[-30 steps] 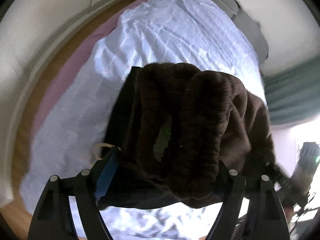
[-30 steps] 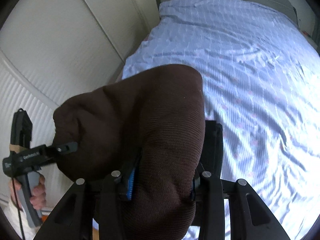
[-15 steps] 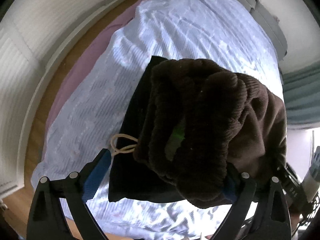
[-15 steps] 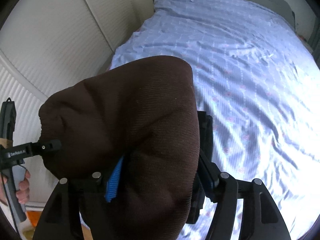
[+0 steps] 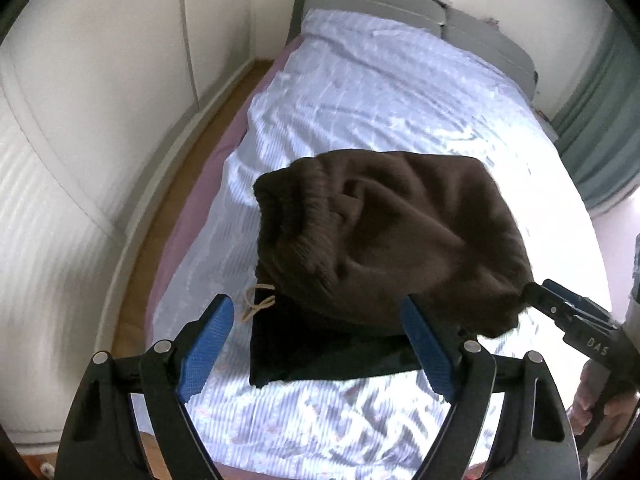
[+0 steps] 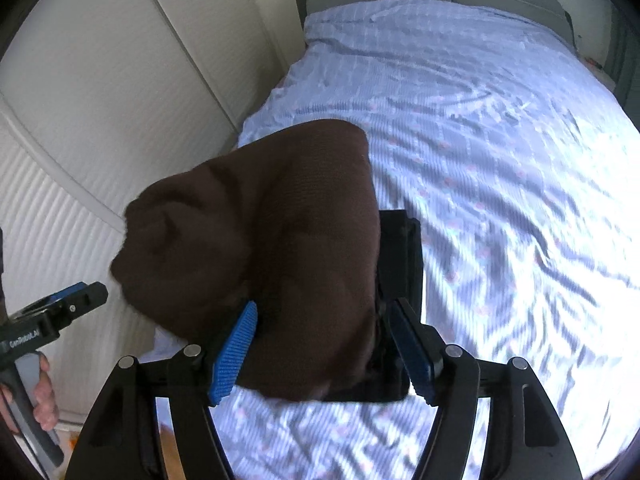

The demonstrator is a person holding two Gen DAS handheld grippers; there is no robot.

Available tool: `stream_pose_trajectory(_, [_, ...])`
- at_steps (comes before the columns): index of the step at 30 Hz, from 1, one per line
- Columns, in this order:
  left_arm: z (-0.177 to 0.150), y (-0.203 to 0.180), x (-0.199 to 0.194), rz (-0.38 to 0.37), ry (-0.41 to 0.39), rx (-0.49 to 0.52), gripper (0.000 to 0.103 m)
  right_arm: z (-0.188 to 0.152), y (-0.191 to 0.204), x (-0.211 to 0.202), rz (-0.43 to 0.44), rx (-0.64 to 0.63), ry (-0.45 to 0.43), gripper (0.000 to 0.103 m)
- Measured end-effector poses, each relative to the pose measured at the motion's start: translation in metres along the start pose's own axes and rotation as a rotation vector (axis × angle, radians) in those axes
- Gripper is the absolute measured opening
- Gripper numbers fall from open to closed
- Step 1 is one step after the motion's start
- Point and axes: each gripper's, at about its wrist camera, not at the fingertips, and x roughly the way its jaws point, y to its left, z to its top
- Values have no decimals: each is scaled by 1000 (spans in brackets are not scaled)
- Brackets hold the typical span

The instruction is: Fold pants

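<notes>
Both claws, left (image 5: 316,336) and right (image 6: 324,344), gape empty around brown pants (image 5: 384,240) piled on black cloth (image 5: 320,356), which hides the bedsheet (image 5: 380,92).

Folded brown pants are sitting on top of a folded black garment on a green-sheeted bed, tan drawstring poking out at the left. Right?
Wrong on one point: the bed sheet is light blue, not green, as the left wrist view shows. The rest holds: the folded brown pants lie on top of a folded black garment, and a tan drawstring pokes out at the left.
</notes>
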Motion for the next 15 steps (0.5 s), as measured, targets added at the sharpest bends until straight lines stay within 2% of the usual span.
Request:
stream_pose_trajectory(5, [-21, -39, -44, 26, -91, 39, 92, -24, -7, -55, -107, -15, -87, 90])
stream_pose_trajectory(10, [-41, -92, -84, -8, -160, 66, 97, -46, -30, -122, -125, -2, -160, 92])
stream_pose_trajectory(15, [-73, -156, -124, 11, -254, 109, 102, -69, -63, -188, -164, -13, -214, 97])
